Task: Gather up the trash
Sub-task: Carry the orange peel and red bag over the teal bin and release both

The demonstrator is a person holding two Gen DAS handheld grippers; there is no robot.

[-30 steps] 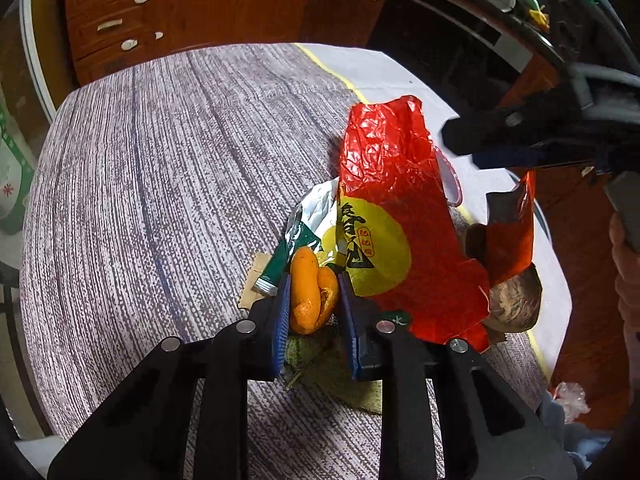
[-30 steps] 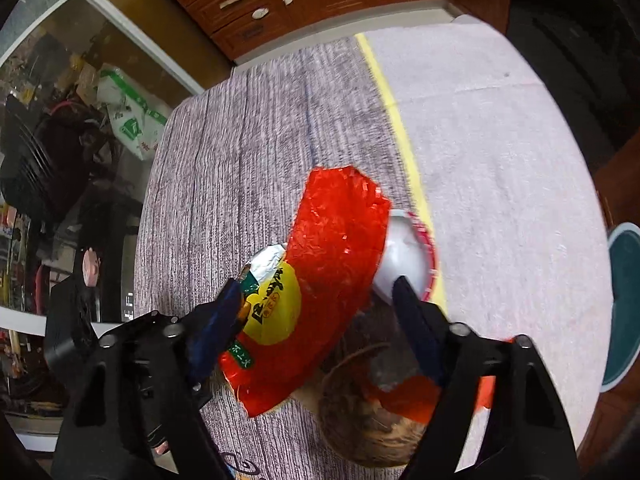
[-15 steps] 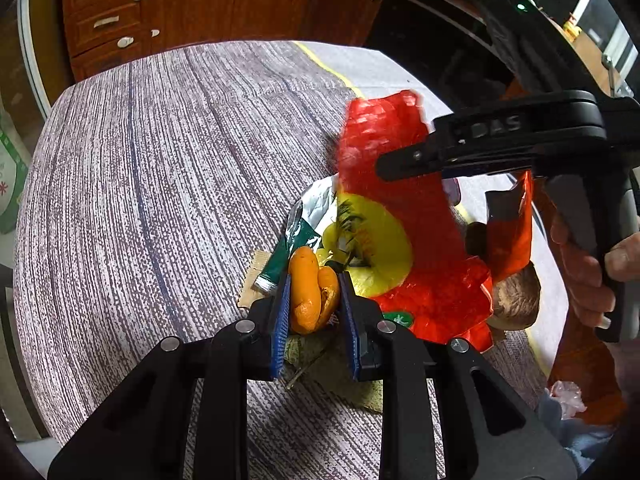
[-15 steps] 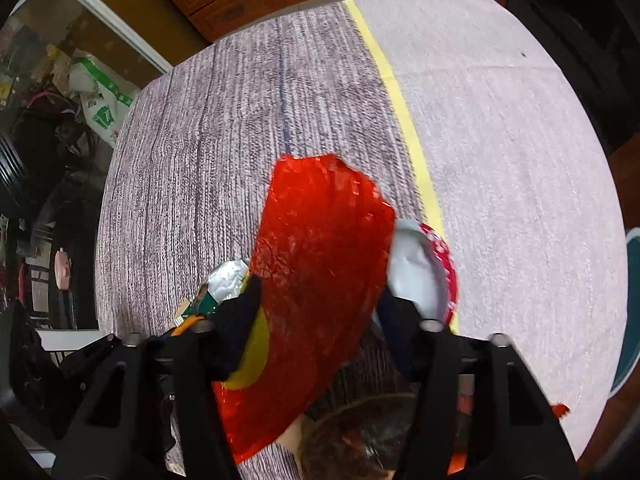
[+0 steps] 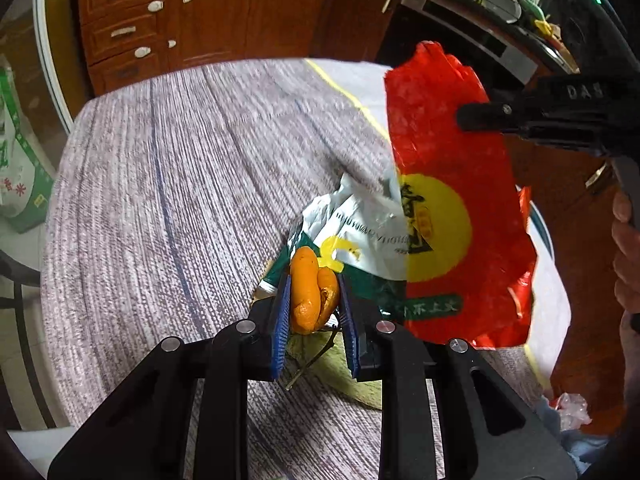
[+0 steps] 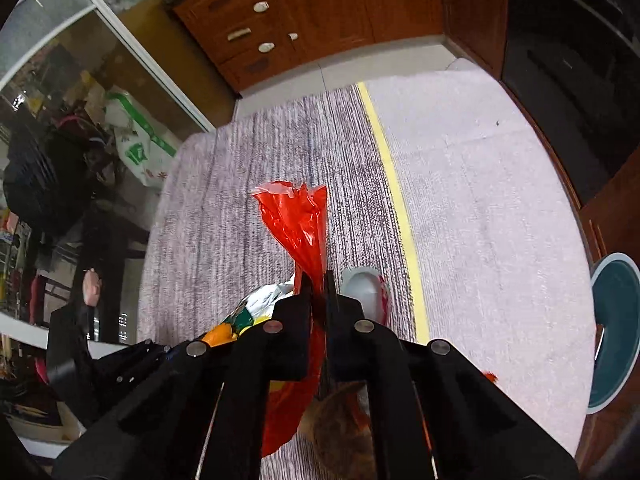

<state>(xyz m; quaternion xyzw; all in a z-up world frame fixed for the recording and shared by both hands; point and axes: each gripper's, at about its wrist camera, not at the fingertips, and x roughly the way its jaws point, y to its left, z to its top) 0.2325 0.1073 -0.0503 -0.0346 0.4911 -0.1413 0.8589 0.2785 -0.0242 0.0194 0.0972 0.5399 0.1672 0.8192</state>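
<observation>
My left gripper [image 5: 314,280] is shut on an orange peel [image 5: 312,294] just above the striped tablecloth. My right gripper [image 6: 318,278] is shut on the upper part of a red plastic bag [image 6: 298,220] and holds it up off the table; the bag [image 5: 448,200] hangs to the right of the peel, with a yellow circle printed on it. A crumpled white and green wrapper [image 5: 352,232] lies behind the peel. The right gripper's body [image 5: 560,116] shows at the right in the left wrist view.
A brown coconut-like husk [image 6: 340,432] and a foil cup lid [image 6: 362,286] lie under the right gripper. A green leaf scrap [image 5: 340,376] lies below the left fingers. Wooden cabinets [image 5: 180,20] stand behind the table. A teal bin [image 6: 612,332] stands at the right.
My right gripper closed on the red bag and lifted it upright off the table. My left gripper kept hold of the orange peel and rose slightly.
</observation>
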